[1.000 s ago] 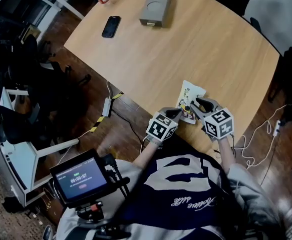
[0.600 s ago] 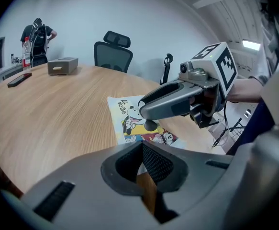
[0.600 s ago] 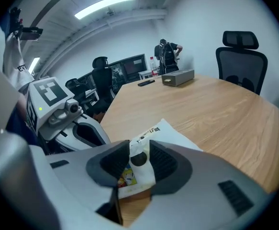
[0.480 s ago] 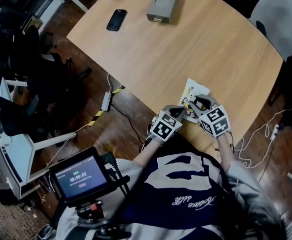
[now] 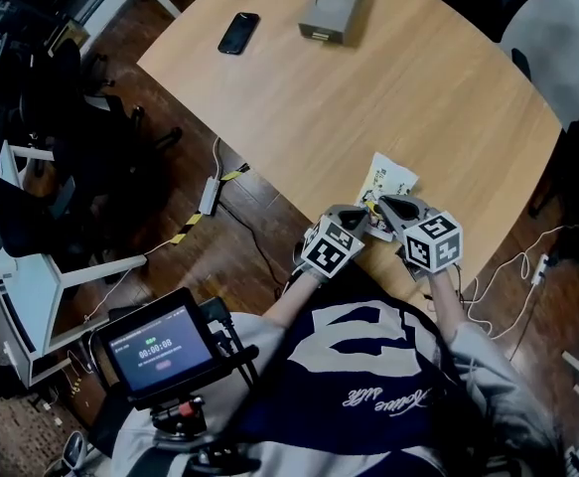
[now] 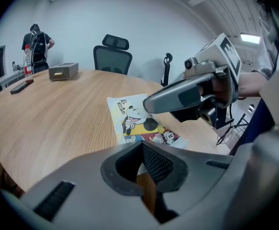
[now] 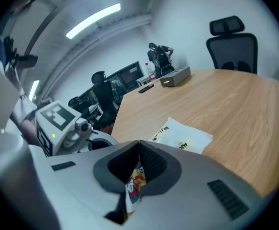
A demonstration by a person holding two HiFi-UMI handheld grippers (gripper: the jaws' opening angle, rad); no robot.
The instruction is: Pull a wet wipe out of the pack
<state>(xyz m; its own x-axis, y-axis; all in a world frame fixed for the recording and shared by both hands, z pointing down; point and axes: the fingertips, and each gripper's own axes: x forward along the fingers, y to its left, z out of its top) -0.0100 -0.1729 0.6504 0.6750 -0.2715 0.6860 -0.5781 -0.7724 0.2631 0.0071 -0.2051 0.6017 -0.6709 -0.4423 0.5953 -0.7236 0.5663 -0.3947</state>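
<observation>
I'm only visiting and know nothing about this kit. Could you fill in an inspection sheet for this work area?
Surface: wooden table.
Job's things: wet wipe pack near the person's edge of the table.
Clutter: phone, grey box and bottle at the far side.
Grippers: left gripper jaws together, nothing between; right gripper has just closed on the pack's printed edge.
Cables: power strip on the floor.
Surroundings: office chair; person standing far off.
</observation>
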